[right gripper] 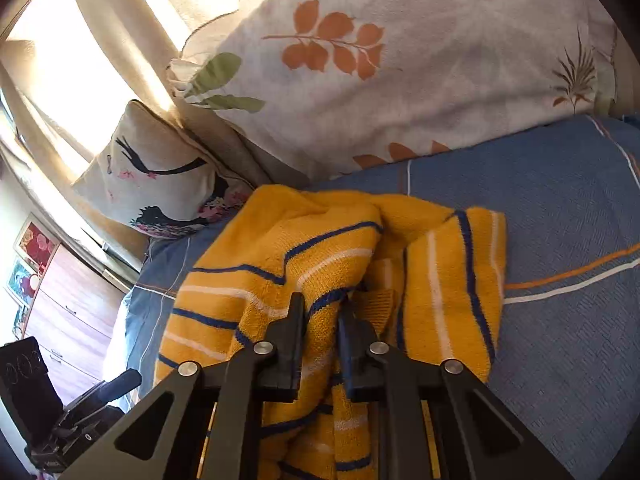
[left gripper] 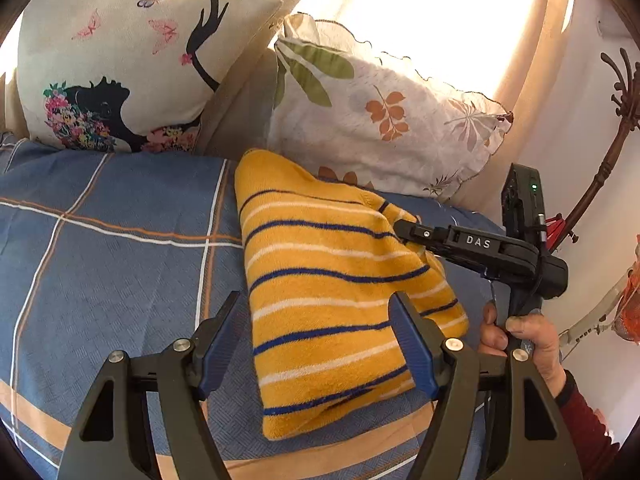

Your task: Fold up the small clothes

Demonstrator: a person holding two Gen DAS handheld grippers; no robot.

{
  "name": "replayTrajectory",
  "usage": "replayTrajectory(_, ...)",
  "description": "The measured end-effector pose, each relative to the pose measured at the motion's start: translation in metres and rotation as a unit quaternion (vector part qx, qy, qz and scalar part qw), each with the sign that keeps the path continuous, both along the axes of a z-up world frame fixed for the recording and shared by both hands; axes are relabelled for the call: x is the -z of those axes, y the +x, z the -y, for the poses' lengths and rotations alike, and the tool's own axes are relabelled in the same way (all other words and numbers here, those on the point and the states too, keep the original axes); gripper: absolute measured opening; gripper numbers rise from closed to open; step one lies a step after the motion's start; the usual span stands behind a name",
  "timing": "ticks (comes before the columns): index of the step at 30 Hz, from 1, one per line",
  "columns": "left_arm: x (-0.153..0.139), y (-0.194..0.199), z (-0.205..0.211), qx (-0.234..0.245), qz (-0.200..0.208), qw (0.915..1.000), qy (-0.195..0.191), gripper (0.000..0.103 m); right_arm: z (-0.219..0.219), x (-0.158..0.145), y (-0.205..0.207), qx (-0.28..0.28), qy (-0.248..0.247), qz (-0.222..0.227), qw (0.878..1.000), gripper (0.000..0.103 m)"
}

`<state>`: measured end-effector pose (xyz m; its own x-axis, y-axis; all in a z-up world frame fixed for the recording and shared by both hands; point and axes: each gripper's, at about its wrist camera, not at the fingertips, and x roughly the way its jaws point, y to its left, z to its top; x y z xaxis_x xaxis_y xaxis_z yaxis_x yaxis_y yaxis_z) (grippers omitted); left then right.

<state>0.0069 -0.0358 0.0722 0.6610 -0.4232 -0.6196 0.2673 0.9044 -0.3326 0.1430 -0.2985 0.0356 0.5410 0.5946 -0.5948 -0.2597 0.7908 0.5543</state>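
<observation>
A small yellow knit sweater (left gripper: 320,280) with blue and white stripes lies folded on the blue checked bedspread (left gripper: 112,232). My left gripper (left gripper: 316,300) is open, its blue pads either side of the sweater's near part, just above it. My right gripper (left gripper: 400,226) comes in from the right and is shut on a fold of the sweater's right side. In the right wrist view the sweater (right gripper: 320,256) bunches up between the nearly closed fingers of the right gripper (right gripper: 322,304).
Two pillows lean at the head of the bed: one with a black silhouette print (left gripper: 120,68) and one with a leaf print (left gripper: 380,120). A sunlit curtain (left gripper: 420,12) hangs behind. A wooden dresser (right gripper: 72,312) stands beyond the bed's edge.
</observation>
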Motion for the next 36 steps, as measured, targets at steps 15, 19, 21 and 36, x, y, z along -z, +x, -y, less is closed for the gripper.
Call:
replayTrajectory(15, 0.069, 0.048, 0.051, 0.032, -0.136, 0.9902, -0.011, 0.074, 0.036, 0.02, -0.008, 0.082, -0.198, -0.026, 0.976, 0.011)
replayTrajectory(19, 0.065, 0.034, 0.056, 0.036, -0.114, 0.9927, 0.015, 0.074, 0.039, 0.03, -0.006, 0.072, -0.194, -0.031, 0.978, 0.012)
replayTrajectory(21, 0.061, 0.028, 0.054, 0.041, -0.123, 0.9916, 0.003, 0.074, 0.041, 0.027, -0.006, 0.063, -0.194, -0.033, 0.978, 0.016)
replayTrajectory(36, 0.031, 0.029, 0.014, -0.009, -0.09, 0.9951, -0.041, 0.06, -0.037, -0.046, 0.034, -0.118, 0.003, -0.045, 0.992, 0.036)
